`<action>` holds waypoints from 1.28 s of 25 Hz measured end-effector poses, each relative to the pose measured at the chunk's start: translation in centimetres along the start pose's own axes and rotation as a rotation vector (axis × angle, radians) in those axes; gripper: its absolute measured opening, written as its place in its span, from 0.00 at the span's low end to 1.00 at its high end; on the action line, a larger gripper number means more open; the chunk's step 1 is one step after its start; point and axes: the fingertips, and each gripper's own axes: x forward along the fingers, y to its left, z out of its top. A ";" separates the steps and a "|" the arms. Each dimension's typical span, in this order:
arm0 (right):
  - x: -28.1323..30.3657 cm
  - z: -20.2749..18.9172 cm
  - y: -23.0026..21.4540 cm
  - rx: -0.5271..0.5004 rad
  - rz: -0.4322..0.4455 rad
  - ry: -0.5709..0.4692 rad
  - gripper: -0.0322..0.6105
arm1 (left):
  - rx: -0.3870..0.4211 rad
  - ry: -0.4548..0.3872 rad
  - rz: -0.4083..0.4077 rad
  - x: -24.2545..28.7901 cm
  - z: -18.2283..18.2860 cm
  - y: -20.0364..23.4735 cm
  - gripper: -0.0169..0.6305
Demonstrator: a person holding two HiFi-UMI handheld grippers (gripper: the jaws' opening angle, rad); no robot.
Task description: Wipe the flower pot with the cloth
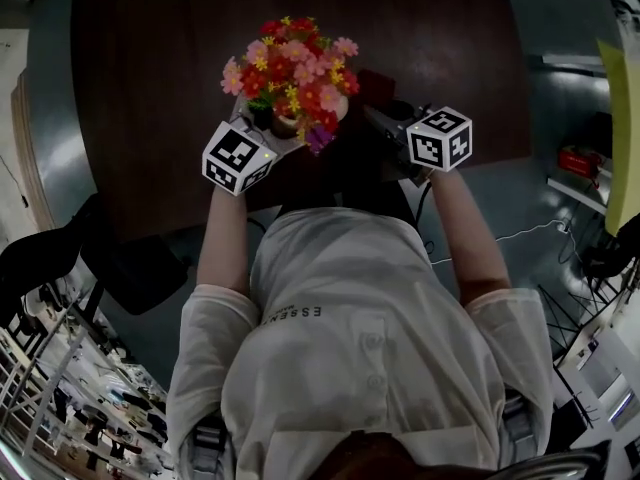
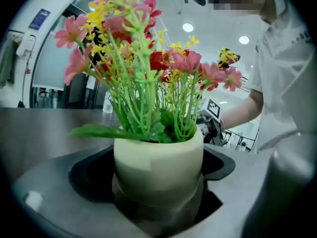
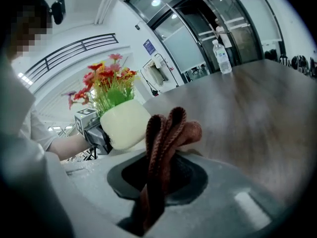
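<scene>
Nearest the person, right tool [image 1: 388,120]: jaws closed on a folded, ribbed, rust-brown cloth [image 3: 166,133]. It is pinched low, with loops standing free above. Left tool [image 1: 268,138]: spread almost to its widest around the rounded, cream-coloured flower pot [image 2: 158,167], gripping it by the sides. The pot sits in front of the person's chest, apparently lifted clear of the dark brown wooden tabletop [image 1: 150,68]. Cloth and pot are near each other but apart.

Risks, as I judge them: the pot wall looks smooth and curved, and with so wide a grip a firm push from the cloth could roll or slide it out. The tall bunch of pink, red and yellow artificial flowers [image 1: 290,68] makes the load top-heavy, so any tilt may tip it. The loose cloth loops could snag the green stems, or the cloth could be dragged out of its pinch.

Hard to make out: from overhead the blooms cover nearly the whole pot. Its base lies in shadow, and where the left pads meet it is hidden. The cloth buries the right pads. Far across the tabletop stands a clear plastic bottle [image 3: 223,56], its label unreadable.
</scene>
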 end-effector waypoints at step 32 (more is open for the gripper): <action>-0.3 7.9 10.0 -0.373 -0.019 -0.155 0.13 | -0.047 -0.150 0.158 -6.1 13.3 -1.5 0.87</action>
